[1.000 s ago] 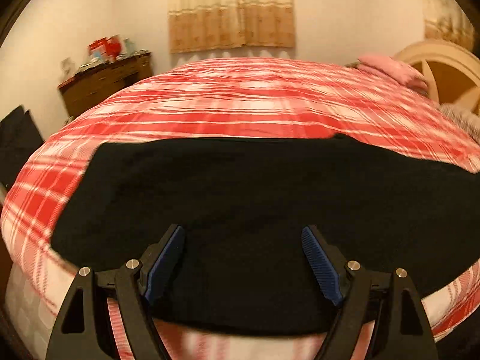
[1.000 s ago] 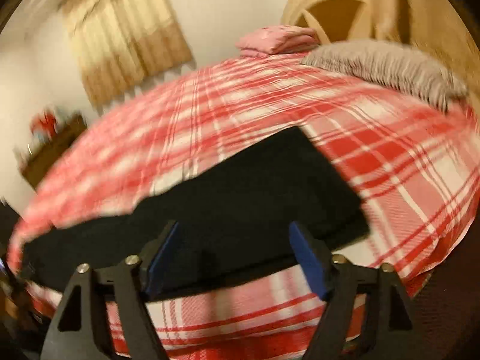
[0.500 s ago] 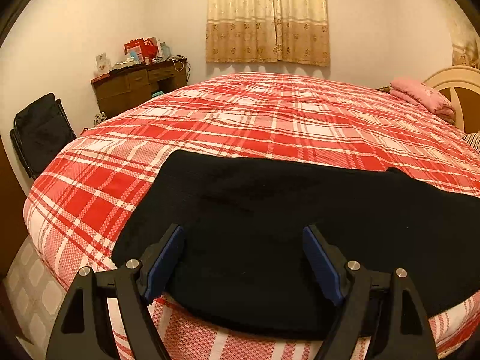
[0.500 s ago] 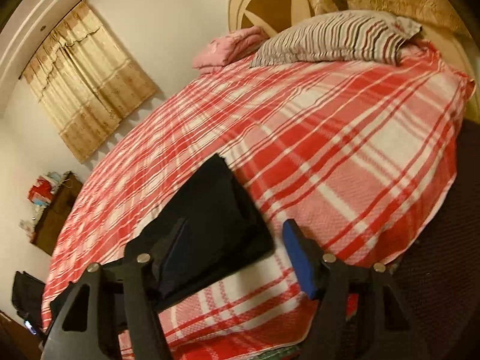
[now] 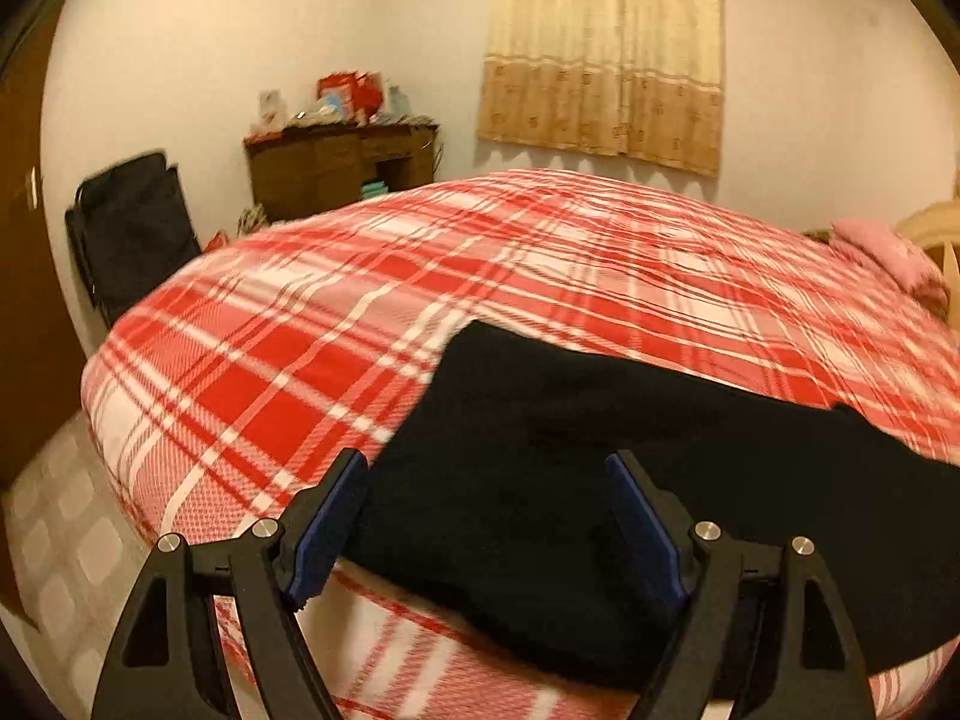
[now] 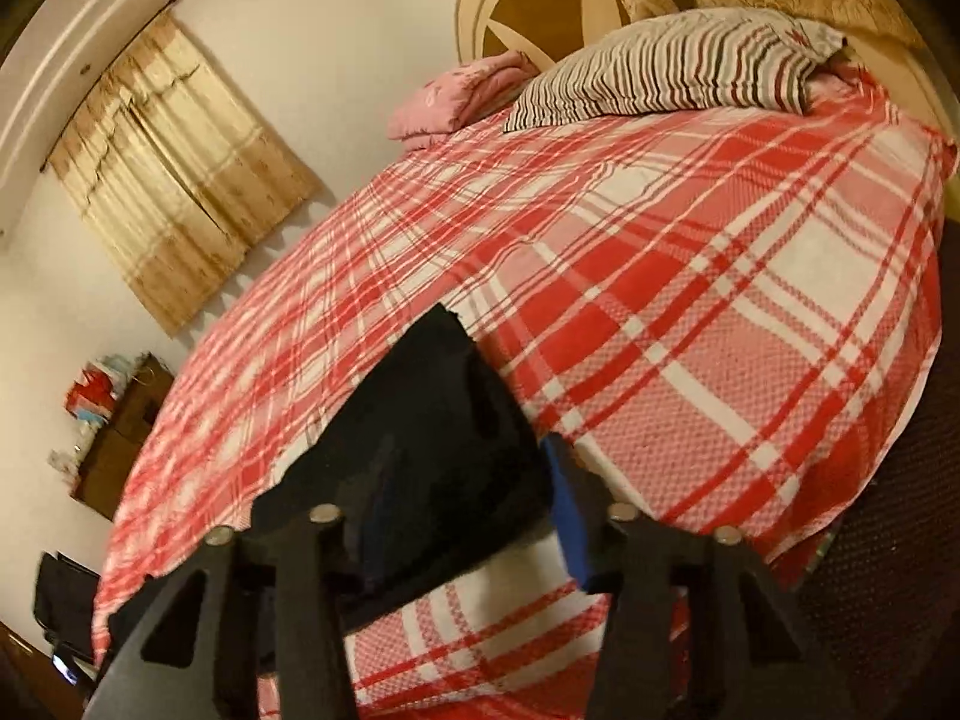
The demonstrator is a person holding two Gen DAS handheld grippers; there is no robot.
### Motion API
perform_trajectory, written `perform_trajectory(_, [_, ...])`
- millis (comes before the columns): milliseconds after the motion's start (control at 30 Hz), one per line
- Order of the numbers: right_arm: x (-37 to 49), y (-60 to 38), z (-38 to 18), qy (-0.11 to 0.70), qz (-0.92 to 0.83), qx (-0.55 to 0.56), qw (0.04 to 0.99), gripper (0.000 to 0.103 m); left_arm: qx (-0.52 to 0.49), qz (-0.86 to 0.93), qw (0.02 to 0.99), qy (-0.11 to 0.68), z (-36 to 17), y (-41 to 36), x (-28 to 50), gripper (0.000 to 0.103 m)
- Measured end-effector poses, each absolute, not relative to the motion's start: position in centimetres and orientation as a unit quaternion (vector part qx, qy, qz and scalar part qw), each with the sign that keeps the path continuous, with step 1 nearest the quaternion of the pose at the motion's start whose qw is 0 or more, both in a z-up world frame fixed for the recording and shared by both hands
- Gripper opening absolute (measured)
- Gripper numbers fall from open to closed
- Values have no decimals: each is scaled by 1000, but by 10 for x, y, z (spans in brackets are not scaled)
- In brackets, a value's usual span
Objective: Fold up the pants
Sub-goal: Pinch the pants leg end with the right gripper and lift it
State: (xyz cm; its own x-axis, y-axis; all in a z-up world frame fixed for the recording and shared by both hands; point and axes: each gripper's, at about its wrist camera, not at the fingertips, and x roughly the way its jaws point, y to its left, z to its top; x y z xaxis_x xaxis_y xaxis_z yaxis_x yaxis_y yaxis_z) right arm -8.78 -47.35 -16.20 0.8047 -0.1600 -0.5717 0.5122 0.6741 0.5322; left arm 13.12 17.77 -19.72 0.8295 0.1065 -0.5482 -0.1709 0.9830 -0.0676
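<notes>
Black pants [image 5: 570, 438] lie lengthwise along the near edge of the red plaid bed [image 5: 288, 396]. In the left wrist view, my left gripper [image 5: 486, 468] hovers open over their left end, both blue pads clear of the cloth. The right wrist view shows the pants' right end [image 6: 432, 420] between the fingers of my right gripper [image 6: 465, 456]. Its jaws are closing, and the dark cloth fills the gap from the shadowed left pad to the blue right pad [image 6: 567, 516].
A striped pillow [image 6: 672, 78] and folded pink bedding [image 6: 462, 96] lie at the headboard [image 6: 540, 0]. A wooden dresser [image 5: 342, 174] and a black bag [image 5: 132, 228] stand by the far wall, left of the curtain [image 5: 606, 48]. The bed's edge drops off just under both grippers.
The right gripper slid to the pants' right end and its jaws narrowed onto the cloth. The left gripper moved left along the pants to their left end, still wide.
</notes>
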Motion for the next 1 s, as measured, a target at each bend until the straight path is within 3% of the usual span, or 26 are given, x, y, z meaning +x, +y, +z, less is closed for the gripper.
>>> perform_trajectory(67, [-89, -477, -165, 244, -170, 374, 879, 25, -69, 72, 950, 296, -203, 186, 135, 82])
perform_trajectory(167, [-89, -479, -171, 237, -154, 388, 877, 19, -85, 69, 949, 294, -209, 191, 134, 83])
perform_trajectory(1000, [-64, -391, -91, 186, -98, 236, 949, 17, -66, 66, 948, 304, -209, 182, 136, 88])
